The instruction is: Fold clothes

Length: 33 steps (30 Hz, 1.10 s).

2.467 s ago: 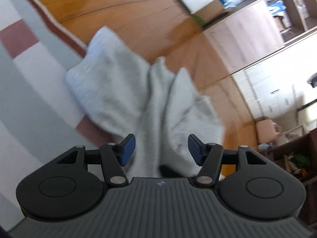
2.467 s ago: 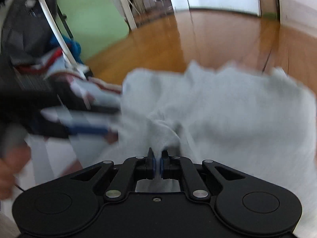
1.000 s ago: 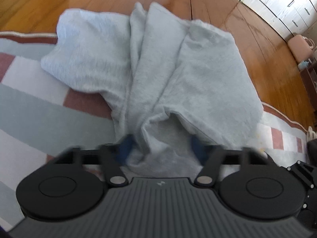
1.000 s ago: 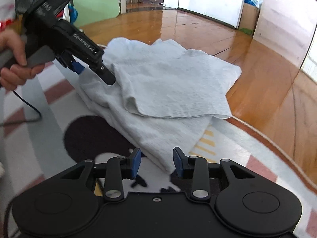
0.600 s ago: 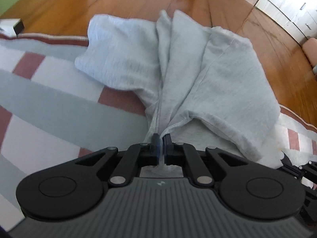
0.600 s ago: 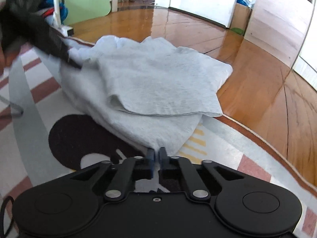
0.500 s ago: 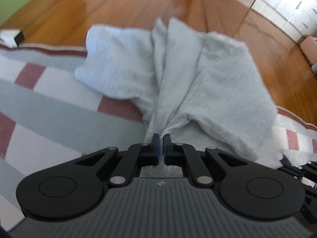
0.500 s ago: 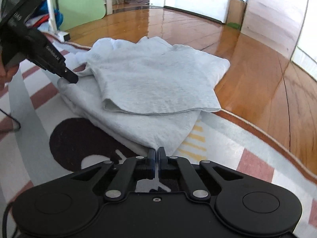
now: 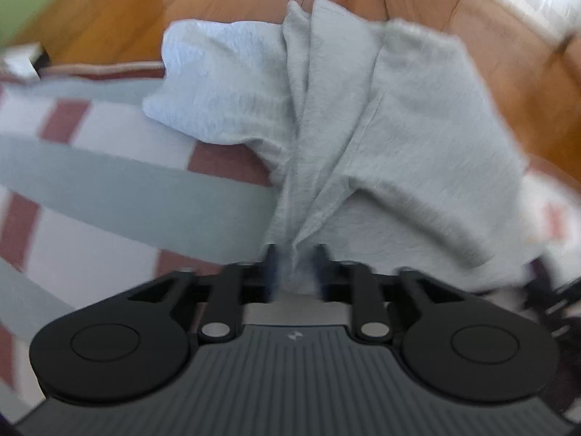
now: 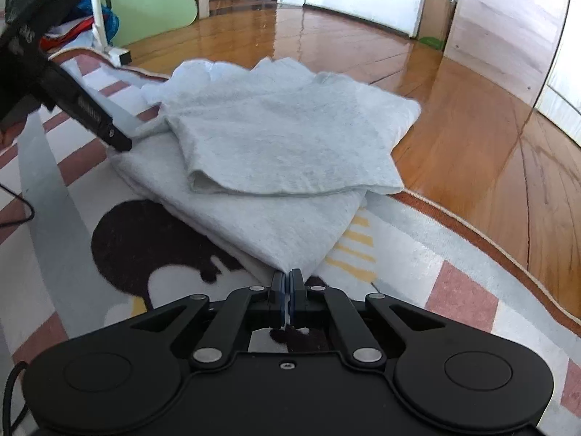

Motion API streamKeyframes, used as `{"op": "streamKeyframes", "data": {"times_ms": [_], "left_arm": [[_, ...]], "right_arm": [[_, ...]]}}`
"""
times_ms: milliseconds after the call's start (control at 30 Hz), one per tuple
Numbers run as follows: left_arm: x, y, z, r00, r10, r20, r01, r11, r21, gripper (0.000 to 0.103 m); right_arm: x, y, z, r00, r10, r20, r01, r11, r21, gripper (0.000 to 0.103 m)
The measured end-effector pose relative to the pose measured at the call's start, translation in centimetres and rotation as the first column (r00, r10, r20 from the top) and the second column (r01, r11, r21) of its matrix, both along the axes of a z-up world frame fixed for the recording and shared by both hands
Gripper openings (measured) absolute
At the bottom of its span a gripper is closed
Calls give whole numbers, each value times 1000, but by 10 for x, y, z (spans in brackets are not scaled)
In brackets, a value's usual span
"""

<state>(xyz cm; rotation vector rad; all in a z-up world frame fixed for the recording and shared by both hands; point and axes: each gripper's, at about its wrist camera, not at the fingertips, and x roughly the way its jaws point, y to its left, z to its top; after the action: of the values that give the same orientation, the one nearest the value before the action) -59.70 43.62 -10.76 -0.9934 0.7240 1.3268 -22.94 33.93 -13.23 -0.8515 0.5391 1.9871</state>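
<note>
A light grey garment [image 10: 276, 145] lies part-folded on a patterned rug [image 10: 417, 272], its far side over the wooden floor. In the left wrist view the garment [image 9: 381, 116] fills the middle, bunched in long folds. My left gripper [image 9: 293, 265] has its fingers a little apart with a fold of the cloth between them; the view is blurred. It also shows in the right wrist view [image 10: 118, 141] at the garment's left corner. My right gripper [image 10: 287, 287] is shut on the garment's near corner.
Glossy wooden floor [image 10: 472, 116] lies beyond the rug's curved edge. A white rack leg [image 10: 100, 14] with coloured clothes stands at the far left by a green wall. A black cable [image 10: 21, 210] lies on the rug at the left.
My left gripper's fingers have parted from shut, with the cloth still between them. My right gripper stays shut on the near corner and the garment has shifted slightly.
</note>
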Motion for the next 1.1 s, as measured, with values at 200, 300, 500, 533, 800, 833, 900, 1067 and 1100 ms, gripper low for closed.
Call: {"op": "streamKeyframes", "data": {"times_ms": [200,300,500,533,800,833,900,1067,1100], "left_arm": [[5,-14,39,996,-92,-5,90,962,257,47],[31,-11,37,977,-206,46,186,944,273,56],[84,1,13,937,-345,53,326,919,223,60],[92,1,10,931,-365,34,348,909,230,60],[123,0,-4,892,-452,-12,439,860,261,64],[123,0,-4,889,-457,0,441,857,269,64],[123,1,-4,883,-468,25,443,851,284,64],[124,1,2,890,-455,35,416,840,347,74],[124,3,2,897,-441,36,399,842,364,78]], "right_arm": [[7,9,17,997,18,-75,-19,1000,-11,30],[10,14,26,993,27,-113,-29,999,-16,52],[29,52,5,961,-112,-254,82,989,-123,54],[32,60,0,950,-142,-278,104,984,-147,55],[61,121,-40,816,-387,-430,246,905,-347,57],[64,128,-45,794,-417,-443,259,891,-373,39],[54,131,-41,844,-338,-416,214,924,-317,11],[22,116,4,934,-133,-332,125,991,-45,6],[18,118,13,934,-102,-342,99,995,-28,6]]}}
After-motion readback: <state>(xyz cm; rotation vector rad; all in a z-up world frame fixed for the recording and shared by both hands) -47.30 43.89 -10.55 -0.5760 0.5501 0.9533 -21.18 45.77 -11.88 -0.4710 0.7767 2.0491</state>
